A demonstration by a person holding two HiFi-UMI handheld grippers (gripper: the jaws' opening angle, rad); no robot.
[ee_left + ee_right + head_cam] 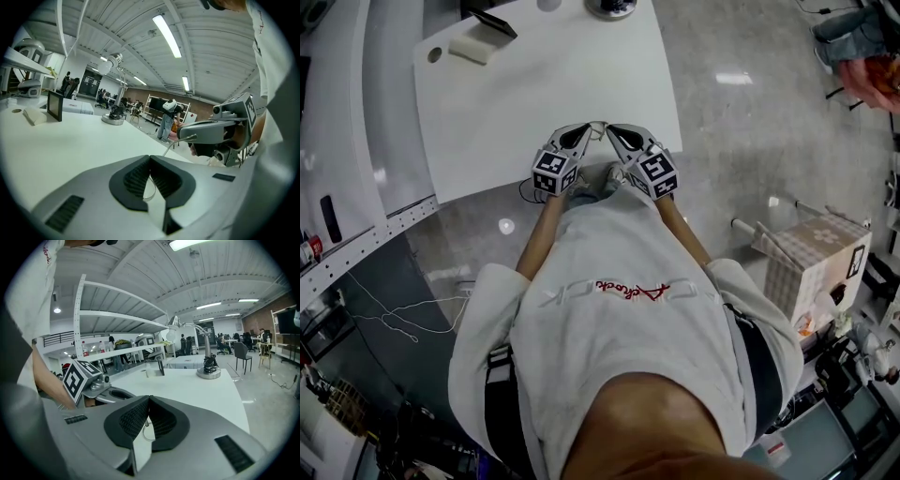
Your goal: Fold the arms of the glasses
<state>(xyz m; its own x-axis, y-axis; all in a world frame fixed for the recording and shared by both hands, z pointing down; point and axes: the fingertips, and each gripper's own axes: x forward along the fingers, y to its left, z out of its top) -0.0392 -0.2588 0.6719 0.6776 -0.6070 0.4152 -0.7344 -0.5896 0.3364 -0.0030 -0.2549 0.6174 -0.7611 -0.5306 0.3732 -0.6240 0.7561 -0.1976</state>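
Both grippers are held close in front of the person's chest at the near edge of the white table (553, 84), with their tips meeting. The glasses show only as thin wire: a strand (177, 142) runs from my left gripper (150, 159) up to the tip of the right gripper (187, 137), and a thin loop (146, 433) sits between the right gripper's (149, 399) pads. In the head view the left gripper (589, 128) and right gripper (609, 128) point at each other. Each pair of jaws is closed on the wire. The lenses and most of the frame are hidden.
A black tablet (492, 22) leans on a pale block (473, 47) at the table's far left, and a round lamp base (611, 7) stands at the far edge. A patterned box (816, 258) sits on the floor at the right, and a thin cable (403, 319) lies at the left.
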